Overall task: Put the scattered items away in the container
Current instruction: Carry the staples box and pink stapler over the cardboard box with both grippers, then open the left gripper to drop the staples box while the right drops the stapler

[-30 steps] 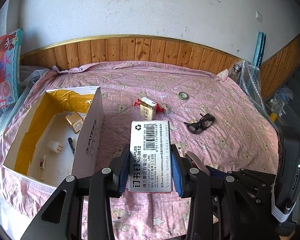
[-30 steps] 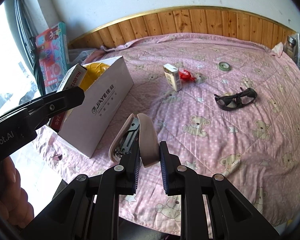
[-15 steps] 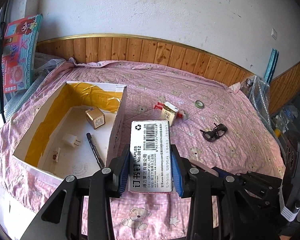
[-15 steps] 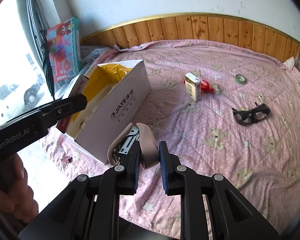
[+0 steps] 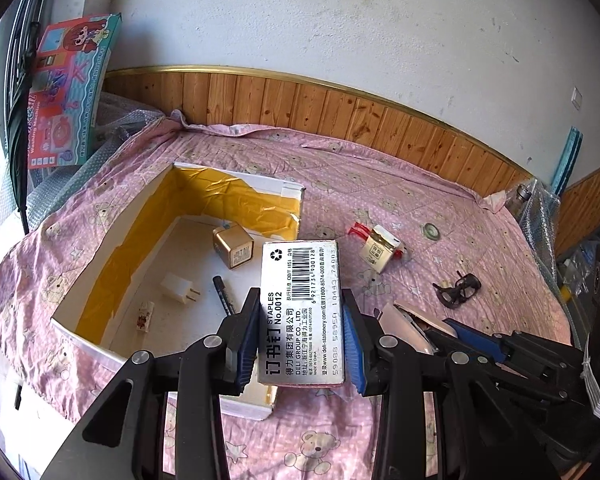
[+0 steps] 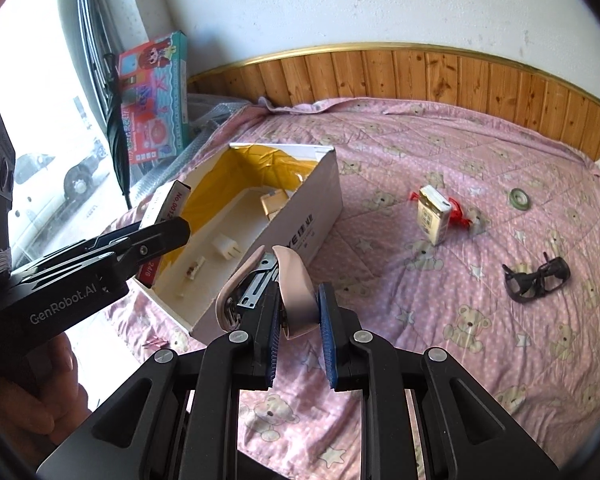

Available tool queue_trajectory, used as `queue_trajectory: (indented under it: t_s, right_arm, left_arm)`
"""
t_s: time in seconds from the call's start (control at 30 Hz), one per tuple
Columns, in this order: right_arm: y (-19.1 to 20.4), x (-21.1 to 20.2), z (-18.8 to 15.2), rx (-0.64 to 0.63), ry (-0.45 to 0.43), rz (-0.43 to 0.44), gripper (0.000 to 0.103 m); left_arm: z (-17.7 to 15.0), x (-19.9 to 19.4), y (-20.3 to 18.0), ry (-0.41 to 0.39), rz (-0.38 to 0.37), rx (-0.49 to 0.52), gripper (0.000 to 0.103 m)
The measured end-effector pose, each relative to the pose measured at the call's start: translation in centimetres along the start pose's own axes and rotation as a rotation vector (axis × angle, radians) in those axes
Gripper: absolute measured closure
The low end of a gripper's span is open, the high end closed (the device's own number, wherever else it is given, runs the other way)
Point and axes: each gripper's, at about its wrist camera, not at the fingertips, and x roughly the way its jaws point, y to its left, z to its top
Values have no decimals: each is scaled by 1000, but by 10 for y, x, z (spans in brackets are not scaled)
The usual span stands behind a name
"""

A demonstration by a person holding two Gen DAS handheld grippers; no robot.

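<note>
The left hand-held gripper [image 5: 302,338] is clamped on a staples box [image 5: 302,312], held above the near end of the open carton [image 5: 236,184] that sits on the bed [image 5: 380,200]. The right hand-held gripper [image 6: 299,338] grips a pink stapler [image 6: 268,284] just beside the carton's outer wall. Inside lie a plug [image 5: 179,289], a pen [image 5: 224,295], a gold cube [image 5: 234,246] and, perhaps, an eraser [image 5: 145,315].

A pink bear-print quilt [image 5: 400,208] covers the bed. Behind it run wooden wall panelling [image 5: 340,116] and a white plaster wall [image 5: 340,20]. A colourful toy box [image 5: 68,92] leans by the window [image 6: 40,120], beside a folded black umbrella [image 6: 118,120].
</note>
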Motion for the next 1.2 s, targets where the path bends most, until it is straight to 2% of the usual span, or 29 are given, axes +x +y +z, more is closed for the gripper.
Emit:
queue_trajectory:
  t_s: [0.3, 0.8, 1.2]
  right_arm:
    - [17, 23, 22, -24, 3, 40, 84]
    - [59, 62, 57, -111, 5, 125, 84]
    - [79, 115, 68, -200, 55, 116, 84]
  left_arm:
    - [9, 13, 29, 11, 43, -45, 65]
    - [13, 48, 70, 84, 135, -93, 65]
    - [15, 67, 98, 132, 179, -119, 65]
